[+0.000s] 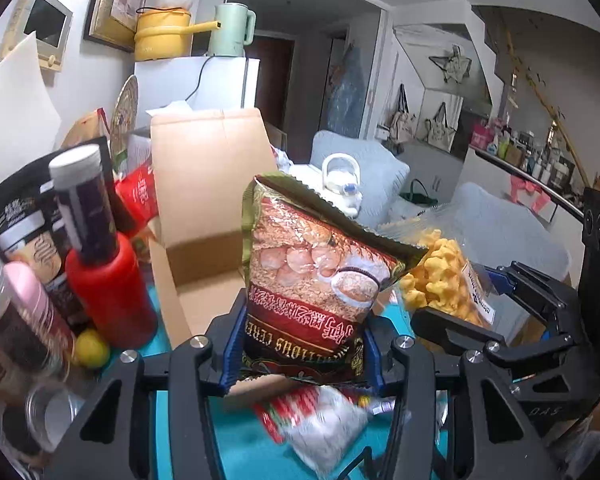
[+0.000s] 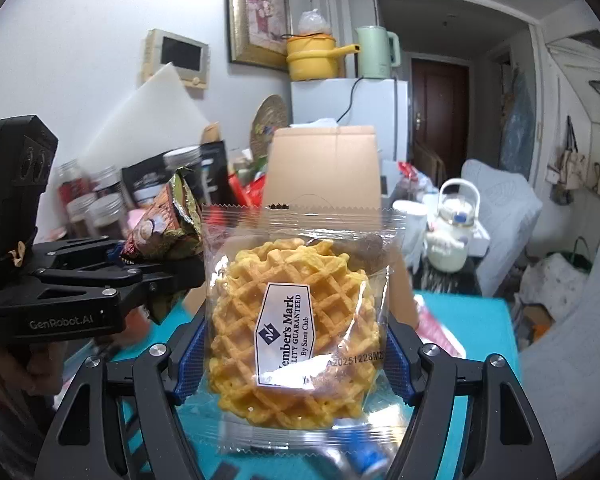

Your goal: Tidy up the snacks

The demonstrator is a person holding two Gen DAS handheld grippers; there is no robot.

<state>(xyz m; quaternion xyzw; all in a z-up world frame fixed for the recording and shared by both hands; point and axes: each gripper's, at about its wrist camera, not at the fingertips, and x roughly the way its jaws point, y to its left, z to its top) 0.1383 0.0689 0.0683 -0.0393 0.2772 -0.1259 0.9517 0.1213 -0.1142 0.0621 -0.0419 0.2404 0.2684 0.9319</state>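
Cereal bag point(image 1: 312, 280) sits clamped in the left claw point(image 1: 300, 364), waffle pack point(image 2: 296, 320) clamped in the right claw point(image 2: 296, 364), cardboard box point(image 1: 204, 184) ahead of both

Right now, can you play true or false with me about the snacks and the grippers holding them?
1. The left gripper holds a cereal snack bag. True.
2. The right gripper is empty. False: it is shut on a clear waffle packet.
3. A cardboard box stands open behind both snacks. True.
4. The red bottle lies on its side. False: it stands upright, beside a yellow lemon.
5. The table has a teal top. True.
6. The waffle packet is opaque, so its contents are hidden. False: the waffles show through the clear wrapper.
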